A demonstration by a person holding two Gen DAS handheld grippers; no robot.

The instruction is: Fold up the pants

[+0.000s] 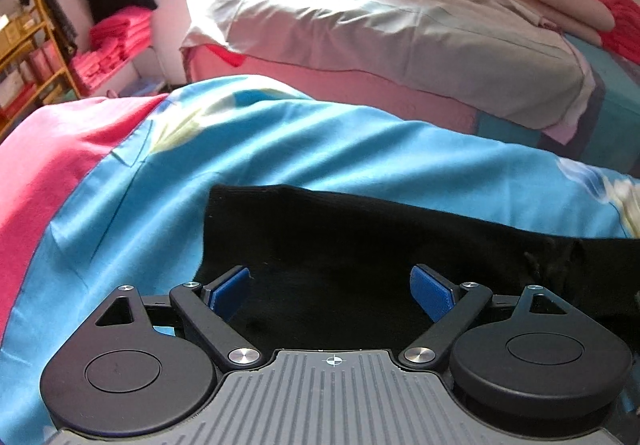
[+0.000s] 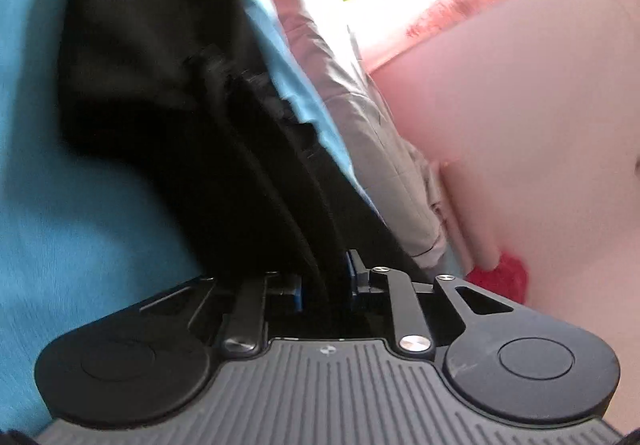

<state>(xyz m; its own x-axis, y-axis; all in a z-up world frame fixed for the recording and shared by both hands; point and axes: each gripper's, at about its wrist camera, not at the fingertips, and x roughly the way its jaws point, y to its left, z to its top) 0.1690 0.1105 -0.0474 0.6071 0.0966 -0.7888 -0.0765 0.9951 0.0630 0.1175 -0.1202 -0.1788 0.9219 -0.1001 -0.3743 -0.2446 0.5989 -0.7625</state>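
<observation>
Black pants [image 1: 340, 245] lie on the blue bedcover [image 1: 280, 149], just under and ahead of the left gripper [image 1: 332, 291], whose blue fingers [image 1: 230, 291] stand wide apart, holding nothing. Right gripper [image 2: 326, 285] has its fingers nearly together on a gathered fold of the pants [image 2: 180, 105]. Their long axis runs away from it, so the right hand likely leads the fold.

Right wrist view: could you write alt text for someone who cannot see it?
A hand-held gripper is shut on a fold of black pants, which trail away over a blue bedsheet. The picture is tilted and blurred, with a pink wall at right.
</observation>
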